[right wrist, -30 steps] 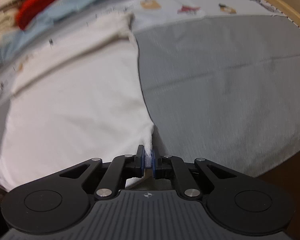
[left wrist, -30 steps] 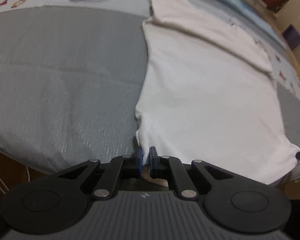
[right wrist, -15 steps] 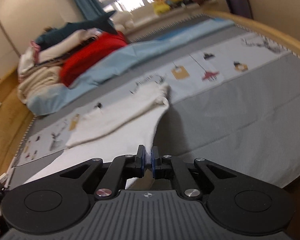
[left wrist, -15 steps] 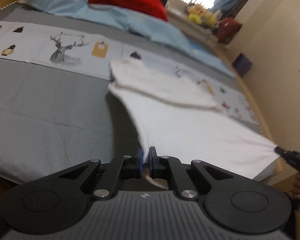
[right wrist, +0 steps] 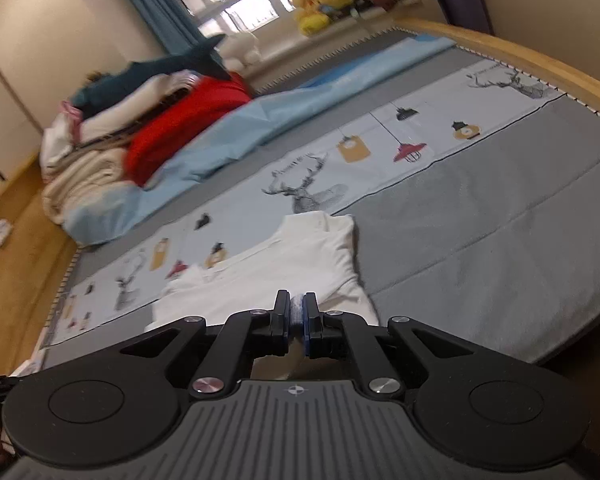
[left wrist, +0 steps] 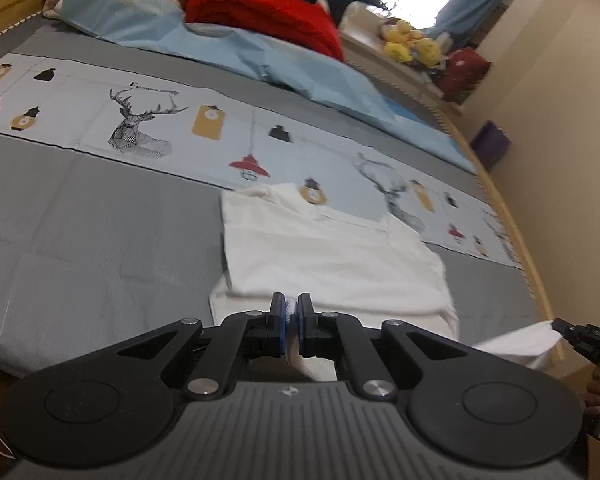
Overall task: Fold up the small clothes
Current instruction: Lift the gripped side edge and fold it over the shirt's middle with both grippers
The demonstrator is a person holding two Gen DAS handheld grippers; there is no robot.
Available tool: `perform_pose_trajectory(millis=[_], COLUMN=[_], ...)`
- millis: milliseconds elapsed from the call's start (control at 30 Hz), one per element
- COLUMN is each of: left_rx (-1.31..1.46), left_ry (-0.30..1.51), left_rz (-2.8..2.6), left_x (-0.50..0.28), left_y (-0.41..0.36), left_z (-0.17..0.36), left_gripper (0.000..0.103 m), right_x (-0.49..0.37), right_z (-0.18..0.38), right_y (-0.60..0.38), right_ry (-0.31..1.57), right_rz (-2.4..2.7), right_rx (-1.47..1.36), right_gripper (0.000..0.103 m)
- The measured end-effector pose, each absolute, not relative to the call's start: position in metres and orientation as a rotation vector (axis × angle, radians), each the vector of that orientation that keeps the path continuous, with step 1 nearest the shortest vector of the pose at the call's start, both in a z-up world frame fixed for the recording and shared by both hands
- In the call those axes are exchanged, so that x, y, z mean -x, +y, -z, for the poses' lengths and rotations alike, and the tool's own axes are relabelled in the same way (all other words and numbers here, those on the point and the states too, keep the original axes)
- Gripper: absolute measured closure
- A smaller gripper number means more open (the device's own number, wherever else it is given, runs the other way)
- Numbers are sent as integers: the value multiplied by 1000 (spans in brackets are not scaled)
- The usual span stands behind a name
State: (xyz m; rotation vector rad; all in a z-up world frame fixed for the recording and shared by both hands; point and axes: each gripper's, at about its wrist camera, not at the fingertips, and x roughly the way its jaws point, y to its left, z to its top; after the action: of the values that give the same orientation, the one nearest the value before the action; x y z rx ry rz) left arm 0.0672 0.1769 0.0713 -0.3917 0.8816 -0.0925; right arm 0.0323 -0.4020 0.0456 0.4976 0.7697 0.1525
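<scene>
A small white shirt (left wrist: pixel 332 256) lies on the grey bed cover, its far part flat and its near hem lifted off the bed. My left gripper (left wrist: pixel 290 310) is shut on one near hem corner. My right gripper (right wrist: pixel 296 308) is shut on the other near corner of the shirt (right wrist: pixel 300 264). The right gripper's tip (left wrist: pixel 568 330) also shows at the right edge of the left wrist view, with white cloth pinched in it.
A printed light-blue band (left wrist: pixel 140 120) crosses the grey cover (left wrist: pixel 80 232). Behind it lie a blue sheet (left wrist: pixel 236 48), a red blanket (left wrist: pixel 260 8) and piled bedding. The wooden bed rail (right wrist: pixel 520 64) runs along the far right side.
Both grippers have risen and moved forward with the hem corners. The near part of the shirt has lifted off the bed; less of it lies flat.
</scene>
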Motion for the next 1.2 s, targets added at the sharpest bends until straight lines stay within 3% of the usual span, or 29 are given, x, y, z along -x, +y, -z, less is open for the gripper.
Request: perform_pose_trajectory(millis=[300,567,733,867,933,1000,1200], left_rx=[377,474,500,481,458,459,466], left_ry=[1016,993,993,1061,1076,1082,1089], left_rz=[-52,-36,-24,11,20,31,32], left_x=[-218,-260,-261,-262,-266,-272,-289], left_y=[203,224,236,228,221,216,206], left_z=[14,50,56,78,86,91,102], left_gripper=[98,96,81,77,68,66,65], right_x=[-190,-258,-260,-257,-261,-265,-277], right_z=[13,76,81,87,97,107,122], right_y=[-378,-364,-386,-402,-399,-391,-369], right_ry=[899,909,853,840,893,935,974], right_rz=[-45,17,30,-2,-56,-116,-196], right_rx=[-431,-377,-413,-419,-401,-363,-312], right_gripper=[98,96,95,95,89,73,69])
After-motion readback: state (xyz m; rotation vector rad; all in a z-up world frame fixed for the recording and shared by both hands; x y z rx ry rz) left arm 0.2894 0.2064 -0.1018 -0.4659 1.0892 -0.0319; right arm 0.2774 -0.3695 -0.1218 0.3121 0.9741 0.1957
